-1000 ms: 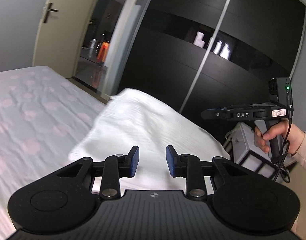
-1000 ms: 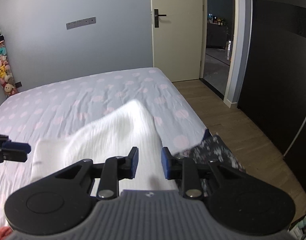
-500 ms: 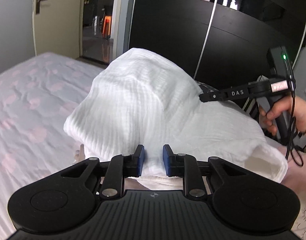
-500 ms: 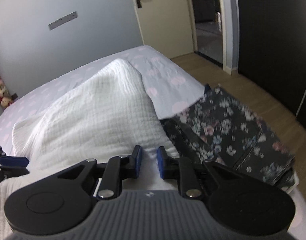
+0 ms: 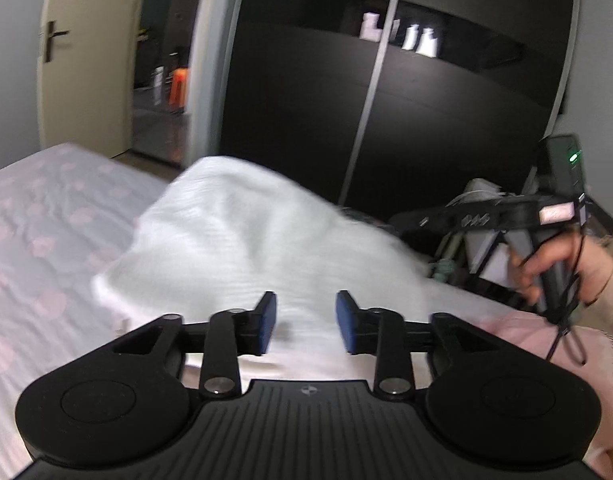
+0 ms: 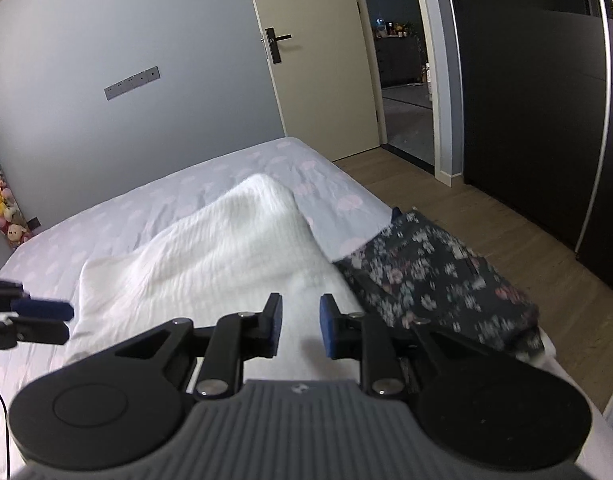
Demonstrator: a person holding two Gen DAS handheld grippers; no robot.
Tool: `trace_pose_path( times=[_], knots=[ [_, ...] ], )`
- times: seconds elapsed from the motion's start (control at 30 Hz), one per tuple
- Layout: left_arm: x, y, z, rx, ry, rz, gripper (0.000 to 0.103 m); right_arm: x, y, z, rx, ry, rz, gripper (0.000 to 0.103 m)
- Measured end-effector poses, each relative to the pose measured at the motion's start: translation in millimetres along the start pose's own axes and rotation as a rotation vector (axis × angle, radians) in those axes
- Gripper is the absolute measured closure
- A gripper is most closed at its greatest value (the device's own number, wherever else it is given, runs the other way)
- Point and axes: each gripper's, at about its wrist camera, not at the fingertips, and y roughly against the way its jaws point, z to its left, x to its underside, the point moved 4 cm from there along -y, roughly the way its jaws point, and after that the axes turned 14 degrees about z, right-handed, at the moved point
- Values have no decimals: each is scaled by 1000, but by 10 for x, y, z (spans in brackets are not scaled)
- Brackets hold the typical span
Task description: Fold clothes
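Observation:
A white ribbed garment point(image 5: 266, 248) lies in a blurred, sagging heap on the dotted bedsheet point(image 5: 46, 248). My left gripper point(image 5: 305, 322) hovers at its near edge. The jaws are opening, and the gap between the blue pads holds nothing; the garment shows only beyond it. In the right wrist view the same white garment point(image 6: 226, 248) spreads ahead of my right gripper point(image 6: 301, 328). Its jaws are also opening, narrowly apart, with the cloth below them and not pinched. The left gripper point(image 6: 46, 320) shows at the left edge. A hand point(image 5: 546, 268) holds the right gripper's handle.
A dark floral garment point(image 6: 426, 268) lies at the bed's right edge beside the white one. Pink fabric point(image 5: 506, 328) sits near the hand. A black wardrobe point(image 5: 426, 120) and an open door point(image 6: 326, 80) stand beyond the wood floor point(image 6: 486, 220). Plush toys point(image 6: 2, 208) hang at the far left.
Half a second ago the white garment billowed high between the grippers. It has since dropped lower onto the bed. Both pairs of jaws stand wider, the left most clearly.

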Motion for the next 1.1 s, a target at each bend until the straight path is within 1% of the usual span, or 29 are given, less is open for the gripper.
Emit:
trace_pose_path(
  times=[0.1,0.2,0.3,0.4,0.5,0.57,0.63,0.7,0.73,0.77,0.8,0.83,0.87,0.9,0.93,0.97,1.0,1.03,1.07,1.1],
  knots=[
    [52,-141,-111,-3,-23,27,62,205,-29,48,23,5,22,79],
    [179,-280,-126,-43,-44,77,63,394,-135,42,29,-12,62,79],
    [294,-302,-128,-51,-51,88,63,589,-183,32,52,-16,88,79],
    [348,-226,-136,-45,-42,74,63,731,-112,7,72,-44,83,79],
    [388,-118,-147,-36,-37,56,63,832,58,38,109,-72,43,79],
    [422,1,-150,-38,-21,19,59,890,193,118,134,-69,11,79],
    [437,160,-137,-72,8,-34,55,922,356,221,147,-80,-32,78],
    [431,361,-137,-111,22,-93,50,902,545,367,121,-98,-87,62],
    [434,468,-140,-132,30,-121,44,888,646,437,110,-103,-120,58],
    [444,573,-147,-151,41,-147,38,884,751,510,105,-105,-157,48],
    [455,667,-157,-162,52,-170,35,882,854,589,102,-106,-196,35],
    [465,751,-169,-170,63,-190,29,883,953,669,98,-109,-235,28],
    [476,830,-181,-173,76,-210,28,890,1050,747,92,-113,-273,20],
    [491,904,-192,-174,92,-228,28,908,1143,824,94,-124,-308,16],
    [507,971,-205,-181,106,-242,28,929,1223,904,117,-139,-336,15],
    [518,1034,-230,-196,113,-254,27,951,1291,984,153,-156,-360,11],
    [529,1097,-265,-219,114,-270,27,979,1351,1068,195,-169,-379,4],
    [543,1160,-303,-246,114,-287,26,1013,1402,1156,244,-179,-391,1],
    [563,1215,-334,-266,115,-302,23,1050,1453,1244,286,-183,-406,1],
    [590,1265,-359,-279,116,-315,22,1085,1504,1334,309,-175,-421,1]
  ],
)
